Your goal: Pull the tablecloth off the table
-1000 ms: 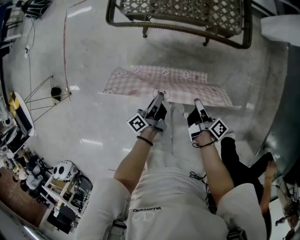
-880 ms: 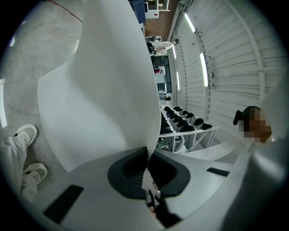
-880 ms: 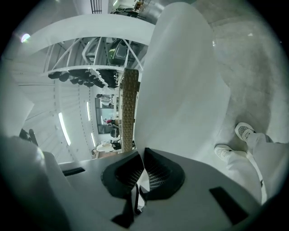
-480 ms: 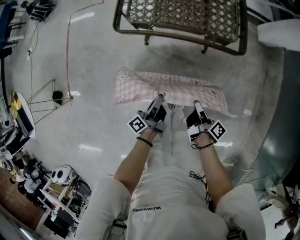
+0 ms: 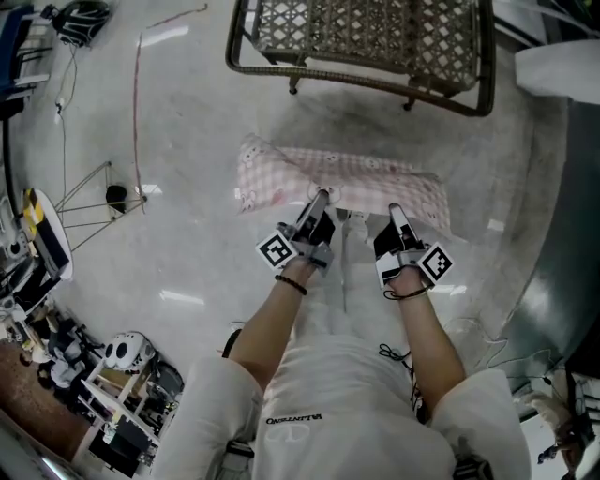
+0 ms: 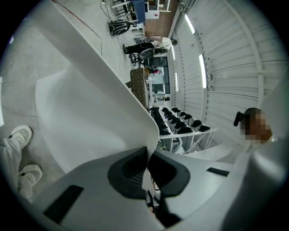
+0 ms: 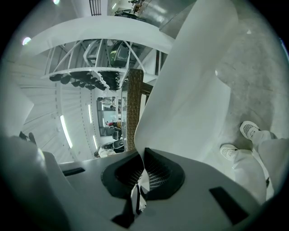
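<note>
Tablecloth (image 5: 347, 178) is already clear of the table (image 5: 375, 28), as we read it. It hangs in the air from our two grippers, near the table's near edge but not touching it, with floor (image 5: 187, 234) below. Our left gripper (image 5: 320, 194) has its jaws pressed together on the cloth's near hem. Our right gripper (image 5: 394, 207) pinches the same hem a little way along. Each gripper view shows the fabric rising from between the closed pads. We judge the pull itself done; what may remain is only to carry the cloth away or put it down. We count one tablecloth, one table, two grippers, and our two shoes (image 7: 249, 130) on the floor.
</note>
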`<state>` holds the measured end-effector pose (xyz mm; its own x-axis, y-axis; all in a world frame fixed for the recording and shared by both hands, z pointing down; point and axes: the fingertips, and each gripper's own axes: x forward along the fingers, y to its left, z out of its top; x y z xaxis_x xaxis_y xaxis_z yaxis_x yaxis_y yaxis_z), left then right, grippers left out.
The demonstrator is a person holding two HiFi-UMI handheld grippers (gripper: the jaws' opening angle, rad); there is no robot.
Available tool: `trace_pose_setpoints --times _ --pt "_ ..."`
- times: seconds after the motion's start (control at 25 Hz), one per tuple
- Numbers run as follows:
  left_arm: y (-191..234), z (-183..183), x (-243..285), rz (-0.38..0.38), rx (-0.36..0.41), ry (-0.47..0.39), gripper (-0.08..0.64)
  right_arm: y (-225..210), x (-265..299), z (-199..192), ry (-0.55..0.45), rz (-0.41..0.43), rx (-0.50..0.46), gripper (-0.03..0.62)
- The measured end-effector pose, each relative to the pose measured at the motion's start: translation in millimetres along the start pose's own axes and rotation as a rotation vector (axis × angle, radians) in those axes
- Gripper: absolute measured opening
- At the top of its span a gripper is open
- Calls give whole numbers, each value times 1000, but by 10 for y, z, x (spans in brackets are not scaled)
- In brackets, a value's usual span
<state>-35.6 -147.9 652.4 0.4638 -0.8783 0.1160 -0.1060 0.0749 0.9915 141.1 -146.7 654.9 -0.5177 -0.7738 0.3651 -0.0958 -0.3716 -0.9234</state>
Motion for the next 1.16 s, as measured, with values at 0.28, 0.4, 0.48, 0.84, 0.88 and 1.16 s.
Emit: trace_pose_setpoints --times 0.28,0.4,0.48,0.84,0.88,1.16 --pt "-29 5 5 6 -6 -1 2 52 16 8 13 4 -16 11" --pt "-79 19 -5 -2 2 -3 3 85 0 -9 8 2 -7 11" --pt "-107 30 -1 -8 8 -3 3 103 -2 -18 6 4 -3 11" --pt "-158 59 6 -11 13 -5 3 145 -3 -22 6 -2 -1 11" --pt "-171 61 14 -13 13 -7 3 154 -2 -18 6 -1 -1 11" --pt "-199 69 76 -13 17 -5 3 166 30 36 11 -9 -4 11"
